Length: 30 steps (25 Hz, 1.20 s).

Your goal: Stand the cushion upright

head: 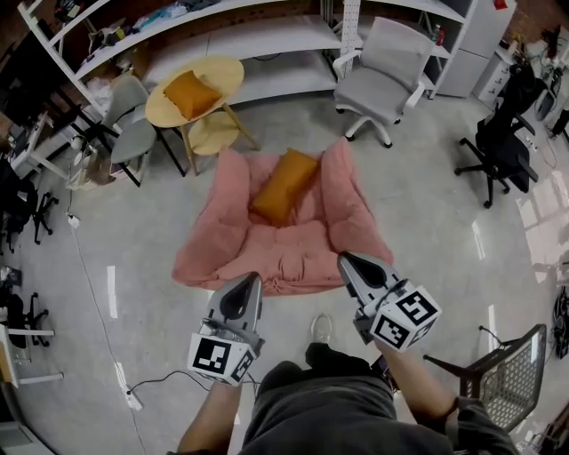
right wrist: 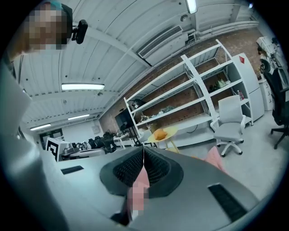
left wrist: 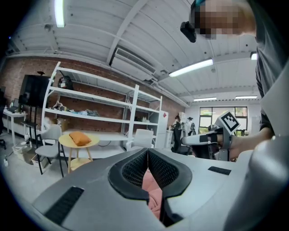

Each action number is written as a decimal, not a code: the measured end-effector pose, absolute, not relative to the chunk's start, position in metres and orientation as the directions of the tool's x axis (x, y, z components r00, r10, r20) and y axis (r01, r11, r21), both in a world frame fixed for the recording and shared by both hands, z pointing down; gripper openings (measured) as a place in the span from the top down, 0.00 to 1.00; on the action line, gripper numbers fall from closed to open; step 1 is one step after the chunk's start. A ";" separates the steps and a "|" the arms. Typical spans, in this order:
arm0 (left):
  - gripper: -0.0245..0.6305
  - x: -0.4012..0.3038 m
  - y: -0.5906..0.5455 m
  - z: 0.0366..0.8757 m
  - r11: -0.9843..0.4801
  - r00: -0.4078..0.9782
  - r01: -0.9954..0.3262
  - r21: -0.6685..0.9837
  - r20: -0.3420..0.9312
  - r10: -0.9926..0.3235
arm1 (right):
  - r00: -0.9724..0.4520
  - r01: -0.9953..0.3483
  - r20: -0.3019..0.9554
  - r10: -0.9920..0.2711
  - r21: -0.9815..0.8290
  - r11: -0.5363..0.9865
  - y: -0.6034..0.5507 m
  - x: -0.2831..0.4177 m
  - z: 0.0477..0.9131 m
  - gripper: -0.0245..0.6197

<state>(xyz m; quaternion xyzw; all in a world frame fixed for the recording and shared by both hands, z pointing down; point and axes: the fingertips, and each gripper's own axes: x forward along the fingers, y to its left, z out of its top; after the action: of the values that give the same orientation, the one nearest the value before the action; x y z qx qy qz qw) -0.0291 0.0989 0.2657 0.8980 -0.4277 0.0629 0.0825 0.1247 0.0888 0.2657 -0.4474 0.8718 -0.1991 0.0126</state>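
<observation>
An orange cushion (head: 283, 185) lies tilted against the back of a pink floor sofa (head: 267, 253) in the middle of the head view. My left gripper (head: 250, 278) and right gripper (head: 343, 259) hover side by side just short of the sofa's near edge, both pointing at it and apart from the cushion. Both are shut with nothing held. In the left gripper view the jaws (left wrist: 147, 150) meet at the tips, with only pink sofa (left wrist: 152, 191) showing below them. The right gripper view shows its jaws (right wrist: 143, 148) together and the sofa's edge (right wrist: 216, 159) to the right.
A second orange cushion (head: 191, 93) rests on a round yellow table (head: 218, 71) behind the sofa. Around stand a white office chair (head: 384, 75), a black office chair (head: 502, 142), a grey chair (head: 124, 129) and a wire mesh chair (head: 507, 373). White shelves (head: 222, 27) line the back.
</observation>
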 end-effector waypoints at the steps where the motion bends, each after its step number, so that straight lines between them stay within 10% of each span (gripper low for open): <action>1: 0.95 -0.023 0.089 0.266 -0.616 0.622 -0.782 0.095 0.186 -0.761 | -0.600 -0.775 0.158 -0.784 -0.358 0.520 0.077 0.132 0.267 0.94; 30: 0.95 -0.044 -0.232 0.414 -0.651 0.687 -0.723 0.231 0.344 -0.640 | -0.471 -0.871 0.403 -0.785 -0.354 0.341 -0.262 0.126 0.439 0.94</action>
<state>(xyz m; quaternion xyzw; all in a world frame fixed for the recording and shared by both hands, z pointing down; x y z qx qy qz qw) -0.0437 -0.2317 0.4142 0.9011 -0.3782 0.1165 0.1769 0.1257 -0.2622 0.4394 -0.5080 0.8149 -0.2673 -0.0806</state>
